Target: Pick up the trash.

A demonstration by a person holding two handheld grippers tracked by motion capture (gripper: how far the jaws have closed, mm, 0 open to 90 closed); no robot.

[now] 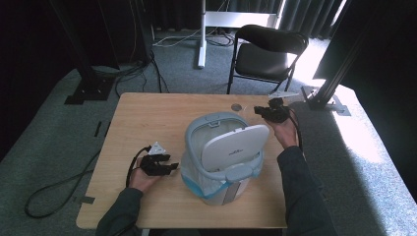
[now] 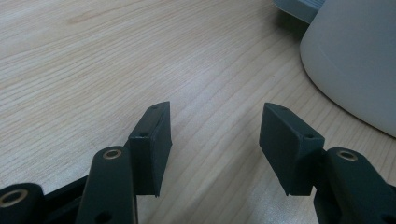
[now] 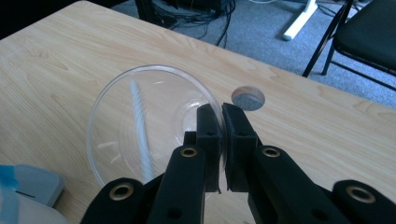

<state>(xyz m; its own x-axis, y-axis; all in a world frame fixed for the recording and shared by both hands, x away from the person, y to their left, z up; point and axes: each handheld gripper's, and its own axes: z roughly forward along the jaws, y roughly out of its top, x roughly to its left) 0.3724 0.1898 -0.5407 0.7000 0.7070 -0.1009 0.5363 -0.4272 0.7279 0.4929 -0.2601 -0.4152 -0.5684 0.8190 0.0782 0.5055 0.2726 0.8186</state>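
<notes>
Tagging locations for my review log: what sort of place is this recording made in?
Probably a lab or studio recording bay: black curtains around grey carpet, a metal frame post, loose cables, and one wooden table.

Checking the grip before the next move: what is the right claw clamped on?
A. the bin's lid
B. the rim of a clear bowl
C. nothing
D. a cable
B: in the right gripper view, the right claw pinches the rim of the clear bowl between its jaws.
</notes>
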